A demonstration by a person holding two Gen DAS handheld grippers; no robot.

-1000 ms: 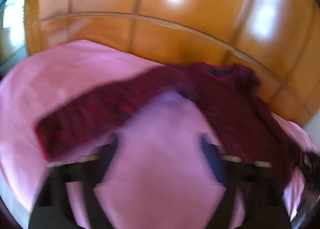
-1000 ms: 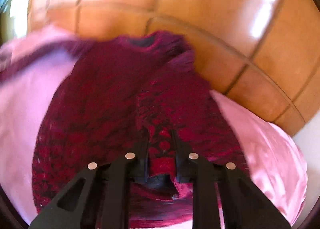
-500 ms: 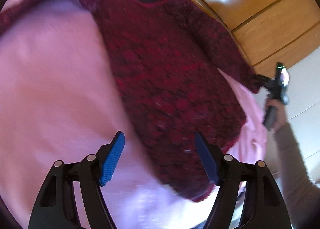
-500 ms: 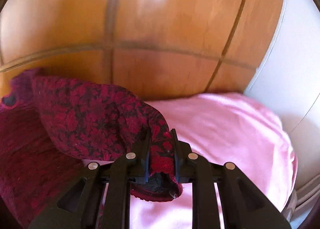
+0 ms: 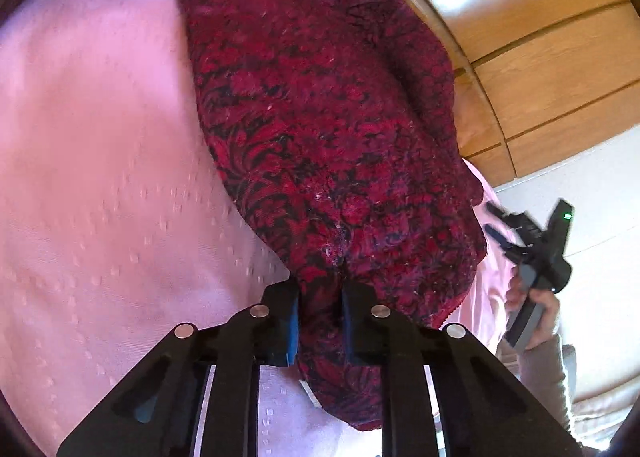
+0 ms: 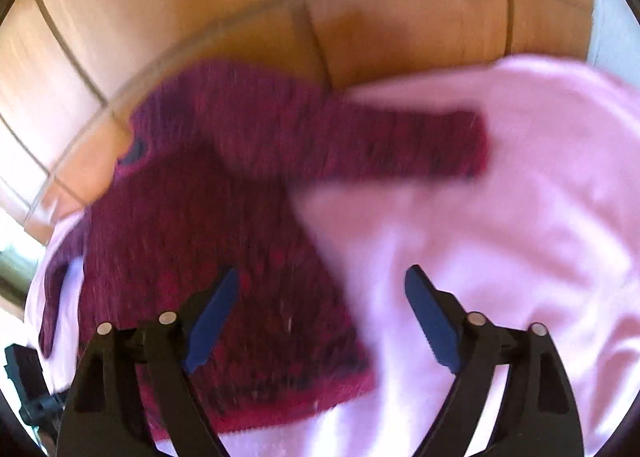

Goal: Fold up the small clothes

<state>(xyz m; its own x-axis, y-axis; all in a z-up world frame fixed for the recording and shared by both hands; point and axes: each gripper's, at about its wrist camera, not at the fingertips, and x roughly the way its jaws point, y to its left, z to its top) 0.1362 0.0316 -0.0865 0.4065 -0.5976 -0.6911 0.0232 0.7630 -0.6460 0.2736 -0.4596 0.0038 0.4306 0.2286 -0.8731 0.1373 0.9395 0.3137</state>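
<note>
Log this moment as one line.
left gripper: shut on dark red patterned knit sweater hem | right gripper: open, above sweater | surface: pink bedspread

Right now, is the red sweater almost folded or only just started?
Only just started. Done: the red sweater lies spread on the pink blanket, one sleeve stretched out sideways. In hand: the left gripper pinches its bottom hem; the right gripper is open, holding nothing. Left: no fold shows yet.
</note>
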